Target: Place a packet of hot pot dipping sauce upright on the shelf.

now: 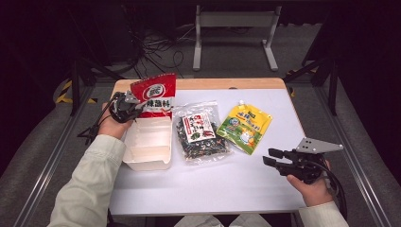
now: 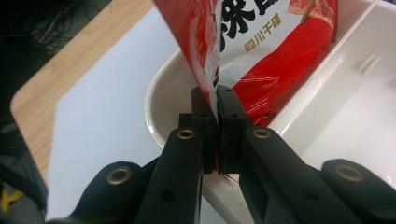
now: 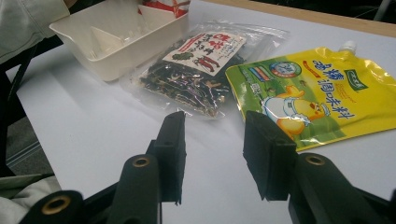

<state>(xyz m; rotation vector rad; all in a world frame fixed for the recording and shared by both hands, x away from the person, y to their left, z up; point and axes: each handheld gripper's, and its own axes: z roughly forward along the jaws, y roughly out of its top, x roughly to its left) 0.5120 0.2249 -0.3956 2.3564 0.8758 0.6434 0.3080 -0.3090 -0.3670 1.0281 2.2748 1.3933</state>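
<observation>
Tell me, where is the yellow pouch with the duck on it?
In the high view the yellow pouch lies flat on the table's right side, beside the clear bag, just ahead of the open right claw.

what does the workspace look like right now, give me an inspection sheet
surface: white mat on a wooden table.
job's things: red snack bag held upright over the white compartment box; clear packet of dark dried mix and yellow spouted pouch lie flat beside it.
clutter: nothing seen.
grippers: left gripper shut on the red bag's edge; right gripper open, holding nothing, near the yellow pouch.
cables: gripper cables trail off both table sides; loose wires on the floor beyond.
surroundings: white frame legs behind the table; dark room.
</observation>
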